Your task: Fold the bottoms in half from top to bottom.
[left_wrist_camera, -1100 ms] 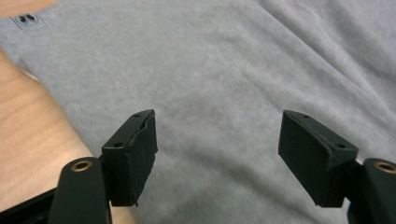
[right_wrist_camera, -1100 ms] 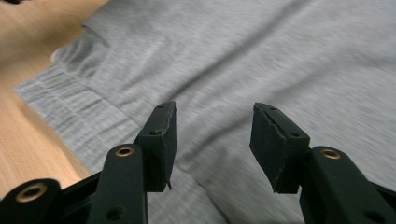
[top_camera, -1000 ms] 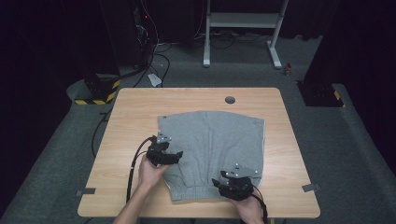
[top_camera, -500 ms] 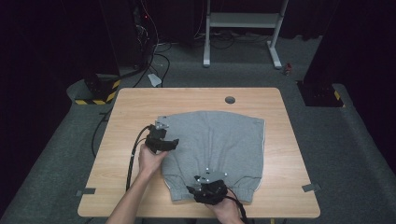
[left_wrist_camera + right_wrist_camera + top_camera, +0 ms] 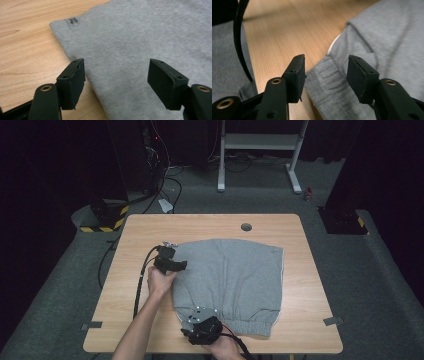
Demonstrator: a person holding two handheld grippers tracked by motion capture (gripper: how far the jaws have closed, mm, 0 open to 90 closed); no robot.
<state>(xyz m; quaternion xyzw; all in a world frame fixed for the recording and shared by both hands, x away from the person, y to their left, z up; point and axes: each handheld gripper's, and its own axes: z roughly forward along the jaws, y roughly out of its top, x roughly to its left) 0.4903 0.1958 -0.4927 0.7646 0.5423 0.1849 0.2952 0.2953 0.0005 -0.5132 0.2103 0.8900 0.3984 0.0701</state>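
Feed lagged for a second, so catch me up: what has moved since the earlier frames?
The right gripper slid left along the near hem of the grey garment; the left gripper moved farther up its left edge. Both are open, holding nothing. The garment stayed flat on the table.

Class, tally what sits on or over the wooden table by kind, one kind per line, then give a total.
Grey garment: 1
Hand-held gripper: 2 (left, right), both open
Total: 3

grey garment flat on table | L gripper at edge (left) | R gripper at hem
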